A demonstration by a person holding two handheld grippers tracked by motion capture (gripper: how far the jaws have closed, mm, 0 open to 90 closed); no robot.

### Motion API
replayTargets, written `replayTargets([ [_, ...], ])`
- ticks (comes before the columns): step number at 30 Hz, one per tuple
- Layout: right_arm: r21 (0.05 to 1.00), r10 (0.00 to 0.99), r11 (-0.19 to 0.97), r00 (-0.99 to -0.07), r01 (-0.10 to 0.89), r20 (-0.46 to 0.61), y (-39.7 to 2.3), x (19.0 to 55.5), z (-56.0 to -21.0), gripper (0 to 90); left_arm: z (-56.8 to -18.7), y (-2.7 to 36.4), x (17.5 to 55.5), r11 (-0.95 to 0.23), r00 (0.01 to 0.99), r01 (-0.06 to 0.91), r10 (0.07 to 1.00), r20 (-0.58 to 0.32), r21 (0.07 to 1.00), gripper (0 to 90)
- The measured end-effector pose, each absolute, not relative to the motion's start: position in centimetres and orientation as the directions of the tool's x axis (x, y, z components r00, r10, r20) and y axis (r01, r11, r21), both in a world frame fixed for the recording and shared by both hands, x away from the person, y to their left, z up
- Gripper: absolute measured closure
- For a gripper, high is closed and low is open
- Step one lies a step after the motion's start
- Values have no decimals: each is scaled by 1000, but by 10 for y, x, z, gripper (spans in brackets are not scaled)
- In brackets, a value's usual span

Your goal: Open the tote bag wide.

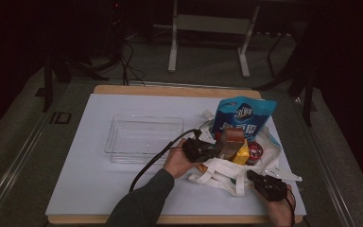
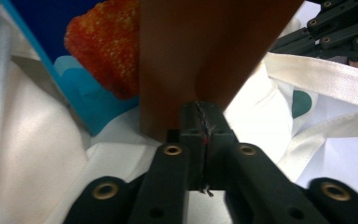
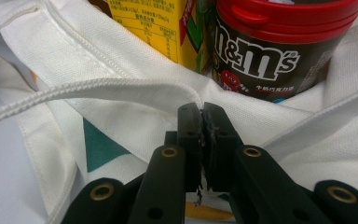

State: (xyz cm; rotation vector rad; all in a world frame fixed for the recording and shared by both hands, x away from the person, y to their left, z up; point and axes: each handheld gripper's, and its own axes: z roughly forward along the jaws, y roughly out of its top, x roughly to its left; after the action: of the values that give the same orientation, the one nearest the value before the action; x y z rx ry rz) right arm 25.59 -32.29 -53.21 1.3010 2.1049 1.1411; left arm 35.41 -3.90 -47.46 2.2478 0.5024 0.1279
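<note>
Jaws, left gripper (image 2: 200,116): closed tight on the bottom edge of a brown packet (image 2: 205,51), which I hold upright above the white tote bag (image 1: 222,172).

Jaws, right gripper (image 3: 201,122): closed, pinching the bag's white fabric (image 3: 135,88) just below its mouth.

Location: bag lies at the near right of the tabletop (image 1: 94,184); clear plastic tray (image 1: 144,138) sits empty to its left, apart from it.

Contents noted: blue snack bag (image 1: 243,116) standing at the far side, yellow carton (image 3: 156,28) and red-lidded M&M's tub (image 3: 270,46) side by side in the bag's mouth.

Risks, my judgement:
- I grip the packet by a thin margin only; it could slip or swing and knock the blue snack bag over.
- Soft cloth may pull free of my right grip, letting the bag drag along with the packet.
- Loose handles (image 1: 217,165) could snag the packet.

Appearance: packet is plain brown, smooth, flat-sided; no label visible.
</note>
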Motion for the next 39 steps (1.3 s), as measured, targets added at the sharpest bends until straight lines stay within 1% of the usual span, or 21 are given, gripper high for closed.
replayTargets([
  [1,813,875,228,-478,536,70,-323,256,-532,863,-475,-39,354,-592,916,314,396,-71,742,822],
  [3,813,875,228,-479,536,71,-323,256,-532,863,-474,-36,357,-589,917,318,391,-82,743,786],
  [6,813,874,225,-481,536,75,-324,256,-532,860,-472,-34,358,-596,919,310,386,-73,741,720],
  [8,814,874,218,-480,538,83,-324,257,-533,856,-469,-32,358,-603,920,300,387,-58,739,686],
  [10,814,874,218,-478,539,83,-323,257,-533,850,-468,-30,359,-600,918,307,391,-64,738,661],
  [11,815,872,221,-483,536,81,-323,258,-533,841,-468,-30,359,-600,918,307,391,-64,738,657],
  [12,814,871,220,-484,538,85,-323,258,-533,836,-466,-27,360,-578,916,322,392,-90,750,660],
  [14,813,871,222,-485,538,83,-323,258,-532,836,-464,-25,360,-569,915,323,392,-96,756,663],
  [17,811,870,221,-485,542,87,-323,258,-532,836,-459,-21,360,-546,911,325,401,-100,772,641],
  [19,810,870,221,-485,543,88,-323,259,-532,836,-453,-17,360,-540,907,303,415,-65,785,644],
  [20,810,870,219,-484,545,91,-323,259,-532,836,-453,-17,360,-540,907,303,415,-65,785,657],
  [21,811,871,215,-483,545,93,-323,259,-532,836,-449,-15,360,-537,904,282,426,-32,795,669],
  [22,811,871,214,-483,544,94,-323,259,-532,836,-447,-13,360,-529,902,281,431,-31,801,668],
  [25,810,873,213,-479,546,94,-323,259,-532,837,-445,-11,360,-510,901,285,432,-45,812,659],
  [26,811,874,211,-476,545,93,-323,259,-532,838,-443,-9,361,-491,902,304,425,-80,816,637],
  [32,814,874,198,-474,546,105,-323,259,-533,832,-440,-5,361,-487,907,302,412,-89,820,628],
  [35,814,874,197,-475,547,107,-323,260,-533,833,-440,-5,363,-494,917,297,385,-100,817,626],
  [39,814,874,196,-474,547,109,-323,260,-533,832,-435,-4,364,-490,918,296,382,-104,820,621],
])
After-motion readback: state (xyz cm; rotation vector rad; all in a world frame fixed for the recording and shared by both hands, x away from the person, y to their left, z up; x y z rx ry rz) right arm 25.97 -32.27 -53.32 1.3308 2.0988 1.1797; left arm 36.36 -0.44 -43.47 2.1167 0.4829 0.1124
